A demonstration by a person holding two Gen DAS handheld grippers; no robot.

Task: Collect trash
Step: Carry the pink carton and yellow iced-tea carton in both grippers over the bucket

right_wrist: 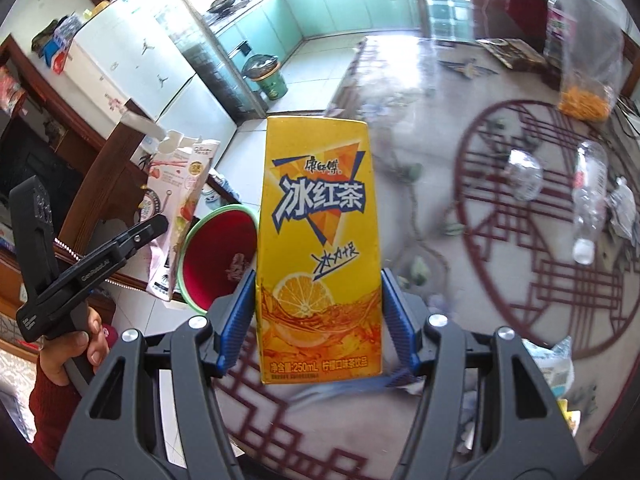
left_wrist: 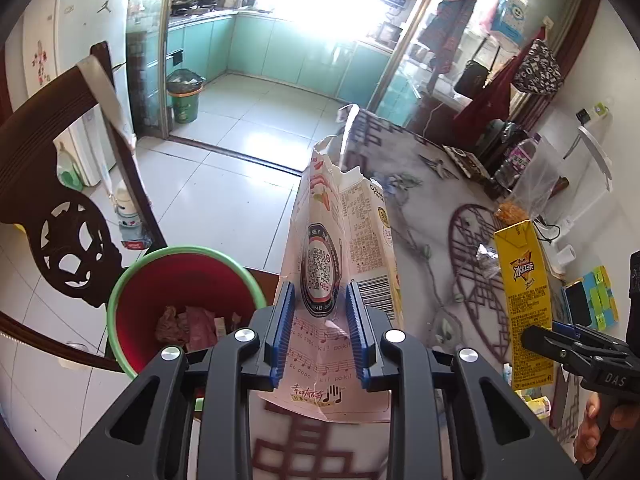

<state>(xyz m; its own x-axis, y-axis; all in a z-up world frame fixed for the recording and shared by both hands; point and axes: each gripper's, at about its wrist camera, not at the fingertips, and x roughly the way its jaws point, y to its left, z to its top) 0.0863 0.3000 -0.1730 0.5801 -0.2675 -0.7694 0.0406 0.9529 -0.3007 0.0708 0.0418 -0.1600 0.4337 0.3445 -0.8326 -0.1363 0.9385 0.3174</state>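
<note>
Your left gripper [left_wrist: 320, 312] is pinching a torn-open pink snack box [left_wrist: 340, 240], its blue pads [left_wrist: 285, 320] pressing on the two sides of the box near its lower half. The box is standing upright between the fingers, ragged top edge pointing away from you, with a round printed code and a barcode facing the camera. Just to the left of it and lower down, a red bin with a green rim [left_wrist: 120, 292] is sitting on the floor by the edge of the tabletop [left_wrist: 432, 208], and crumpled pinkish wrappers [left_wrist: 188, 322] are already lying in its bottom.

Your right gripper [right_wrist: 320, 312] is clamping a yellow iced-tea carton [right_wrist: 318, 248], one blue pad [right_wrist: 236, 320] on each narrow side, with the printed front and its lemon slice facing the camera. The carton is being held upright above the patterned tabletop [right_wrist: 500, 320], with the red bin [right_wrist: 218, 256] showing just left of it and the pink snack box [right_wrist: 176, 208] beyond that.

Farther right on the tabletop, two clear empty plastic bottles [right_wrist: 588, 200] are lying near each other, beside a crumpled clear wrapper [right_wrist: 624, 208] at the edge of view. A clear bag holding orange snacks [right_wrist: 584, 80] is standing well behind them.
</note>
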